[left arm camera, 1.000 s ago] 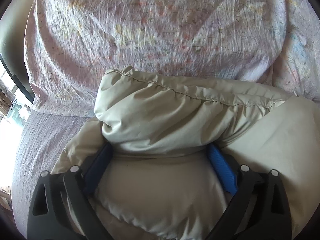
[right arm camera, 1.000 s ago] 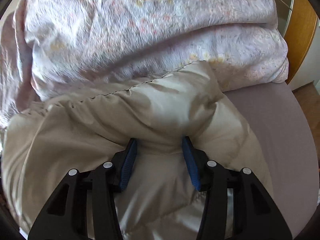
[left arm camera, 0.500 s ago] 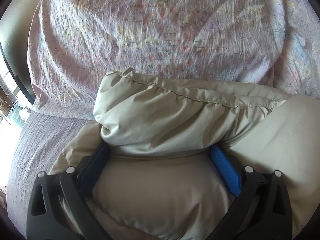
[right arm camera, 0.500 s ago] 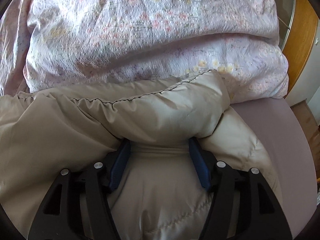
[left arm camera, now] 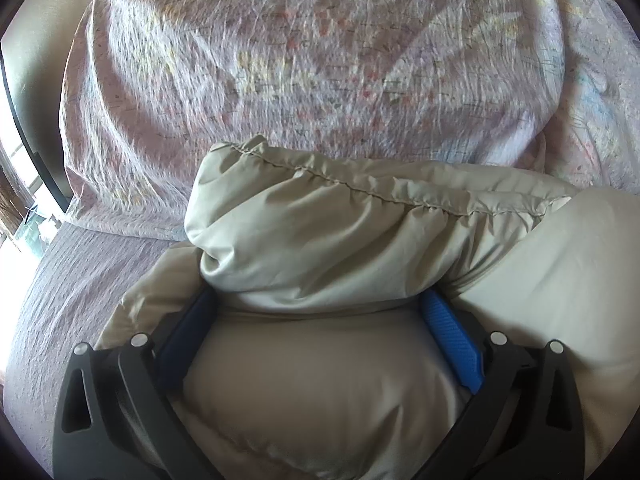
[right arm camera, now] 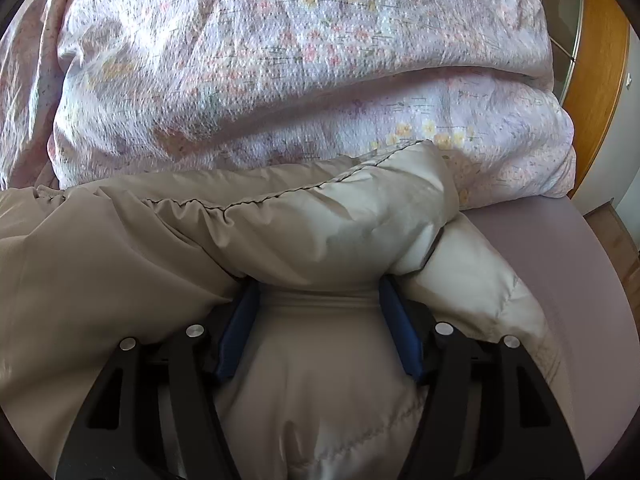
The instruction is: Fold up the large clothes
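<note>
A puffy beige jacket lies on the bed, its stitched hem edge folded over toward the far side. My left gripper is shut on a thick bunch of the jacket, which bulges between the blue pads. My right gripper is likewise shut on the jacket near its right end, padding filling the gap between its blue pads. The fingertips of both are hidden under the fold.
A floral pink duvet is heaped just beyond the jacket and also fills the top of the right wrist view. Mauve bed sheet lies to the right, and more to the left. A wooden door frame stands at far right.
Both grippers have carried the jacket's folded edge forward toward the duvet and lowered it. The jaws have kept their hold.
</note>
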